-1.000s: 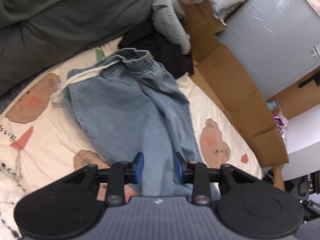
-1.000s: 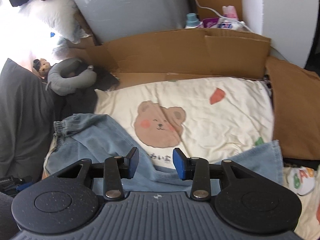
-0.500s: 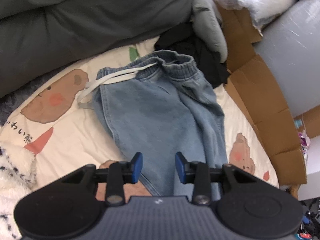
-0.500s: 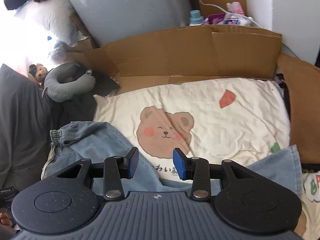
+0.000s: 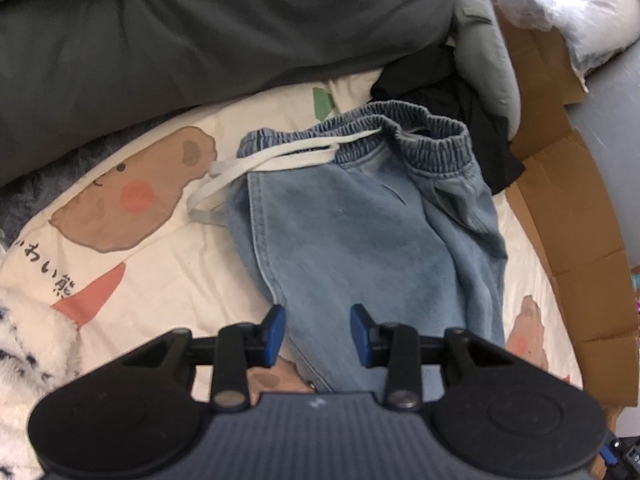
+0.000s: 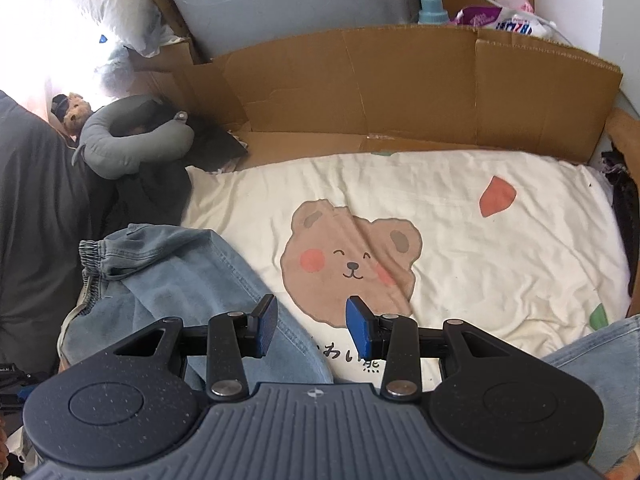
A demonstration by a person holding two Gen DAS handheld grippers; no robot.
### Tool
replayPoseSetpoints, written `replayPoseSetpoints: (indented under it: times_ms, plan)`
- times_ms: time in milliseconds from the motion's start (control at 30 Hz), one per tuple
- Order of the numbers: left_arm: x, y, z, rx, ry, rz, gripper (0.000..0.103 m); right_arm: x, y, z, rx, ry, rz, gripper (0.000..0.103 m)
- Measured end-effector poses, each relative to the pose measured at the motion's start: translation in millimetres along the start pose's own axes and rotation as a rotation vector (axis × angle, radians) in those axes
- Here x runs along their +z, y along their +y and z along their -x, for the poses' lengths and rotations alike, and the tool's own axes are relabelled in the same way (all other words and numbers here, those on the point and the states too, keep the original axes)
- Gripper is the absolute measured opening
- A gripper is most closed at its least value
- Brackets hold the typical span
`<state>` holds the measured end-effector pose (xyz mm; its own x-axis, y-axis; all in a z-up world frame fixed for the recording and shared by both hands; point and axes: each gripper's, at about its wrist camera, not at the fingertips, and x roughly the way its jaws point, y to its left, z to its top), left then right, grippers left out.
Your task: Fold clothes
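Left claw (image 5: 316, 334): two blue rubber pads (image 5: 273, 332) on black linkage arms, each arm pinned by a silver screw (image 5: 229, 399). Behind, a ribbed dark-grey housing with a tiny white mark at 12 o'clock, flanked by two round black discs. Right claw (image 6: 311, 326): same build, blue pads (image 6: 357, 330), silver screws (image 6: 225, 388), speckled black discs, small compass-like mark on the ribbed housing.

Left wrist cam: looks down steeply from above the jeans (image 5: 360, 240), facing up the leg toward the waistband, close. Right wrist cam: lower angle, beside the jeans (image 6: 192, 280), facing across the bear sheet (image 6: 460, 220) to the cardboard wall (image 6: 400, 88). Shared: jeans, sheet, grey neck pillow (image 6: 132, 140).
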<state>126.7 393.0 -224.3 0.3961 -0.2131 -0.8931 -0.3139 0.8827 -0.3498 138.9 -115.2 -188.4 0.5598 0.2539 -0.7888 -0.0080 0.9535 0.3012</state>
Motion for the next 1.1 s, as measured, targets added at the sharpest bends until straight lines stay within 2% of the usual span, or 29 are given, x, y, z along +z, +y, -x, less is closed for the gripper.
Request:
replayPoseSetpoints:
  times_ms: [233,433,633,800,967,1100]
  plan:
    - [3.9,2.2,-24.8,0.002,-0.017,-0.007,0.039,-12.7,1.5,-35.3,0.007,0.046,-0.006,0.045]
    - [-5.2,22.0,-36.8,0.008,-0.056,0.071,0.039,-34.0,11.6,-64.0,0.043,0.102,0.04,0.045]
    - [-9.7,42.1,-29.9,0.022,-0.103,0.132,0.038,-53.8,26.9,-85.9,0.089,0.144,0.116,0.045]
    - [-11.3,52.3,-32.9,0.022,-0.169,0.134,0.038,-74.9,39.1,-96.7,0.096,0.195,0.201,0.045]
    - [-4.9,60.4,-41.7,0.038,-0.224,0.132,0.039,-91.2,41.5,-105.1,0.091,0.245,0.22,0.045]
    - [10.0,62.1,-49.2,0.059,-0.232,0.036,0.041,-96.2,37.3,-104.9,0.064,0.261,0.231,0.045]
